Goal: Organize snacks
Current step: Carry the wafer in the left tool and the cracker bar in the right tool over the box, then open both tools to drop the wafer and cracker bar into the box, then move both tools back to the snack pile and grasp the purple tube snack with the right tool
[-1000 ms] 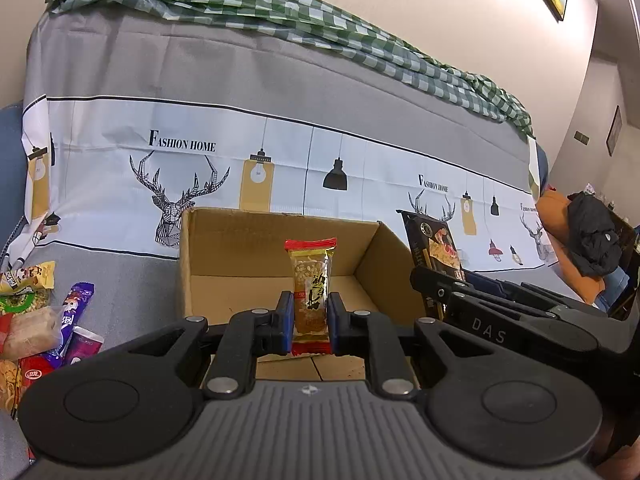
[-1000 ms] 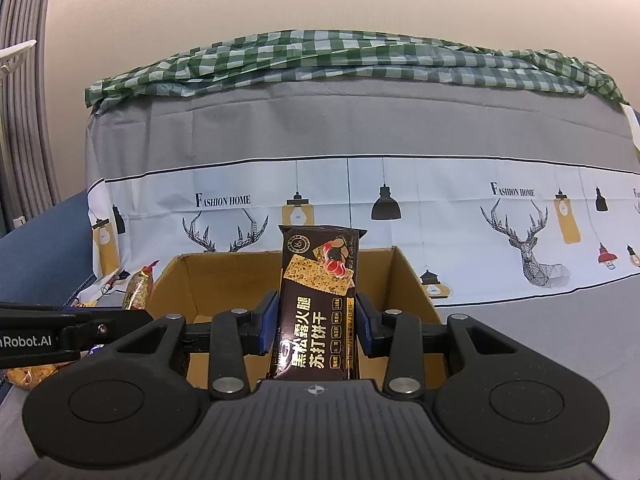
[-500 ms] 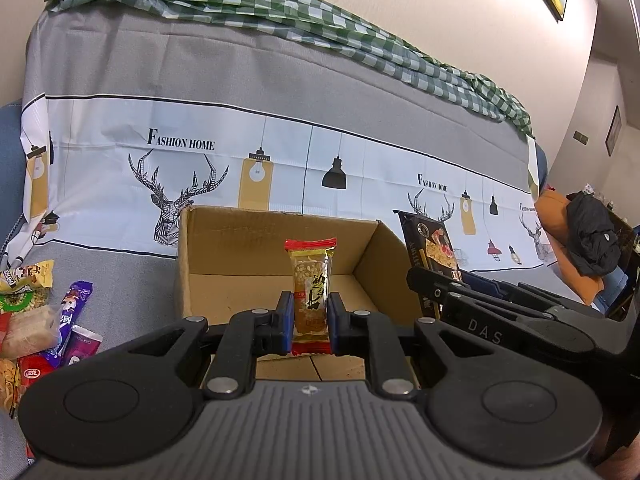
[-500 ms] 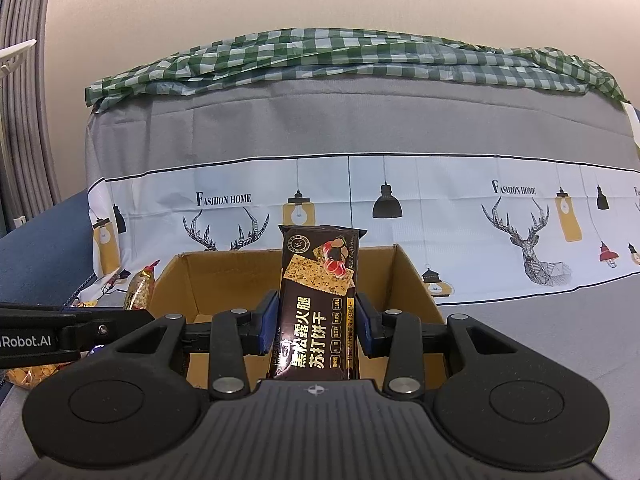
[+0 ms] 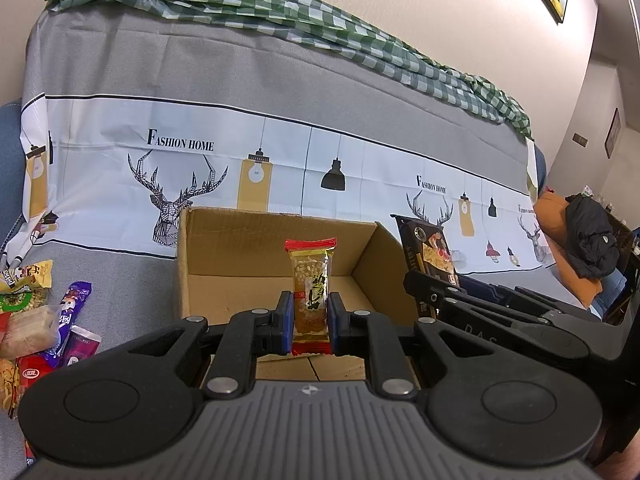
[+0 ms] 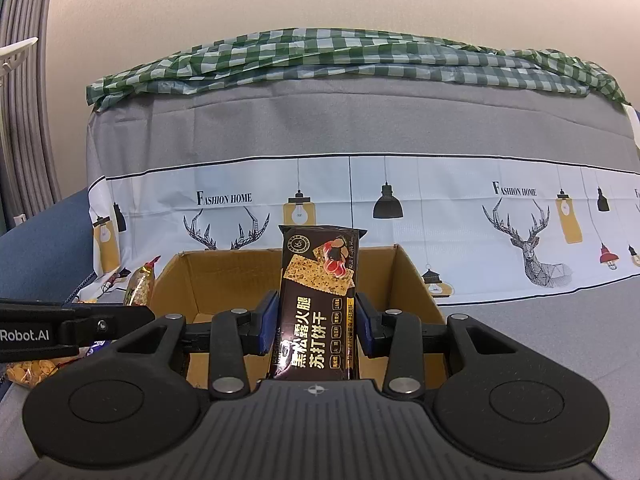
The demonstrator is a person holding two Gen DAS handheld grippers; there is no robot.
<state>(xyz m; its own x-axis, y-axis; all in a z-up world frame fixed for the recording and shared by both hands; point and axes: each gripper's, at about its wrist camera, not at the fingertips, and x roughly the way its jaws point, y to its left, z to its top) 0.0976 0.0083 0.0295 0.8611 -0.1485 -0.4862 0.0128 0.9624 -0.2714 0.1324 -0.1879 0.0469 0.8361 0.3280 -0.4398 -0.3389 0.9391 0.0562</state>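
Fingers on both grippers were clamped on snacks. On the left gripper, the blue-padded fingers were squeezing a small gold snack bar with red crimped ends, held upright with its top end sticking up above the pads. Over on the right gripper the fingers were set wider, pinching a dark brown cracker packet with gold Chinese lettering, also standing upright.

Both packs were hanging right in front of an open brown cardboard box, which sat on a grey cloth-covered surface, with the far box wall showing behind each pack. From the left camera you could see the right gripper off to the right with the cracker packet poking up past the box's right wall.

Left of the box there was a loose pile of other snack packets, a purple one and a red one among them, lying flat on the cloth. Behind everything was a deer-and-lamp printed cover with a green checked cloth bunched on top.
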